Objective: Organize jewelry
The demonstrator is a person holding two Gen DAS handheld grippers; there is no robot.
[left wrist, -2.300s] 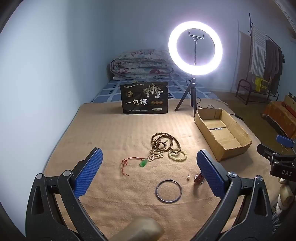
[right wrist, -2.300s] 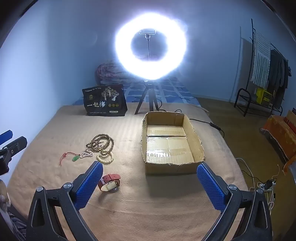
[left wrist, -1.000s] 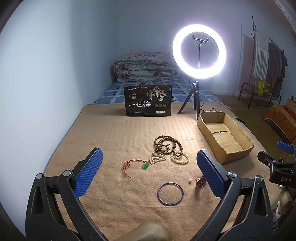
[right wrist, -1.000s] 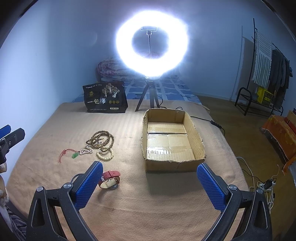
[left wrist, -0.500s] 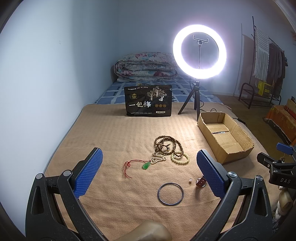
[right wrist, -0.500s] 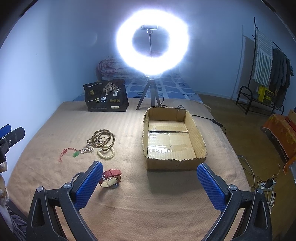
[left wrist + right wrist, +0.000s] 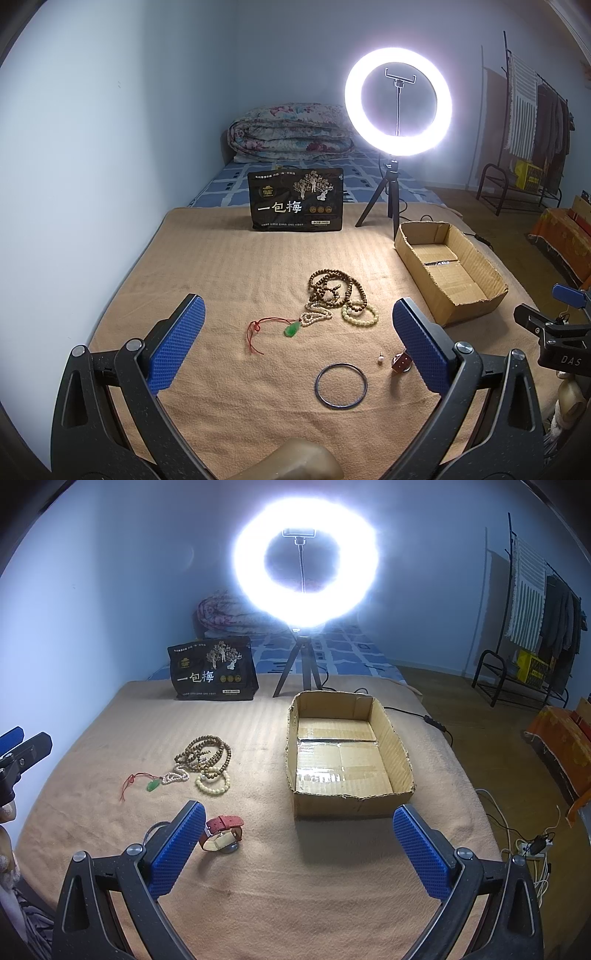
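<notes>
Holding both grippers wide open and empty over the tan blanket (image 7: 229,266), you have nothing between the fingers of either. Your left gripper (image 7: 295,343) frames the jewelry: nearest lies the bangle (image 7: 341,386), just right of centre, with a small pearl bead (image 7: 380,359) beyond it. The watch (image 7: 221,836) sits by the left finger of your right gripper (image 7: 295,843), partly hidden in the left view behind that gripper's right finger. Farther out, the green pendant (image 7: 293,328) on its red cord lies left of centre, touching a white bead strand (image 7: 314,318). Right of that rests the pale bracelet (image 7: 360,315), and beyond both the brown beads (image 7: 334,288) lie coiled. Box (image 7: 349,753) stands ahead of your right gripper, open-topped, well right of the jewelry. Far off stand a black bag (image 7: 295,201) and ring light (image 7: 398,101).
</notes>
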